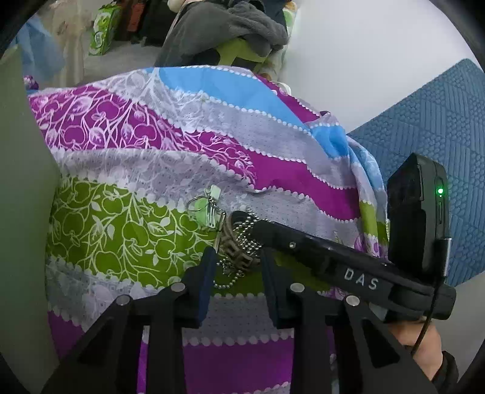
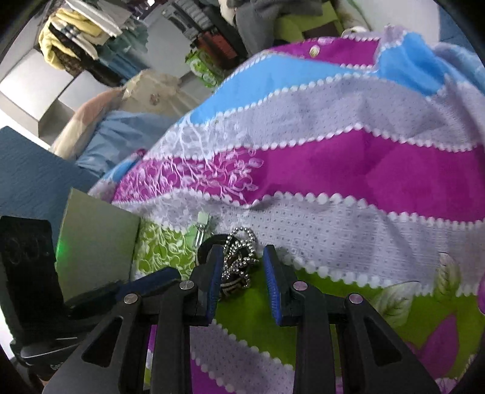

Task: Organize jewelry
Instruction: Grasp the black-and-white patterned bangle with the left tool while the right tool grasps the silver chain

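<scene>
A small pile of jewelry lies on a striped floral bedsheet [image 1: 169, 169]: a bronze patterned bangle [image 1: 239, 253], a silver ball chain [image 1: 247, 238] draped over it, and a key ring with pale green charms [image 1: 206, 203]. My left gripper [image 1: 238, 263] is open, its fingers on either side of the bangle. My right gripper [image 2: 242, 266] is open too, its blue-padded fingers on either side of the ball chain [image 2: 239, 257] and bangle [image 2: 232, 286]. The right gripper's arm [image 1: 333, 257] reaches in from the right in the left wrist view, its tip at the pile.
A grey-green box [image 2: 97, 233] stands left of the pile, its wall also in the left wrist view [image 1: 21, 212]. A blue quilted mat [image 1: 439, 136] lies to the right. Grey clothing [image 1: 242, 27] and bags [image 1: 104, 28] are piled beyond the sheet.
</scene>
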